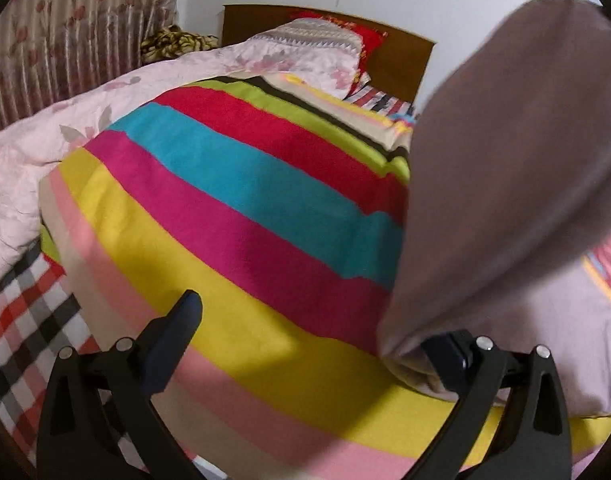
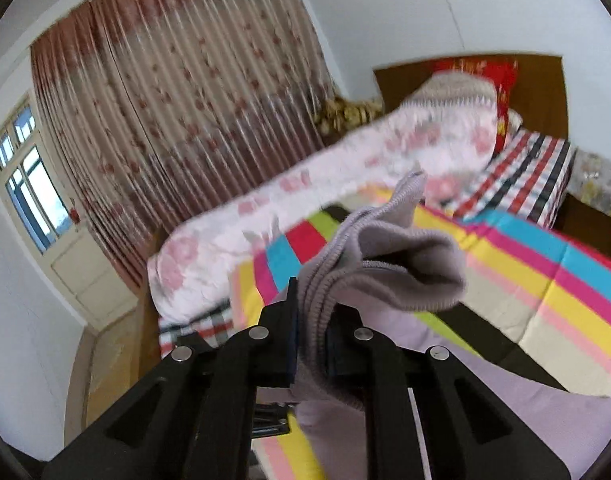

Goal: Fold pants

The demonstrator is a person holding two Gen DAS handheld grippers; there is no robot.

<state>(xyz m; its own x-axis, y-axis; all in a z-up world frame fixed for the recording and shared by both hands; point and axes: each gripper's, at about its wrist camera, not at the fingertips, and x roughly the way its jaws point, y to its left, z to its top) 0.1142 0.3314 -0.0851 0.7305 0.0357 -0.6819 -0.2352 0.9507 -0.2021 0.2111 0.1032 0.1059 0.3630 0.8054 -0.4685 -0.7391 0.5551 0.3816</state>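
Bedroom setting: a striped bedspread [image 1: 233, 208] covers the bed, where the mauve knit pants [image 1: 505, 184] lie partly spread and partly raised. Folding looks barely begun. The right gripper [image 2: 311, 320] pinches a ribbed hem, lifted off the bed; the left gripper [image 1: 317, 340] stands wide, one finger under the cloth's edge.

Left claw [image 1: 317, 344] spread wide; right claw [image 2: 311, 328] clamped.
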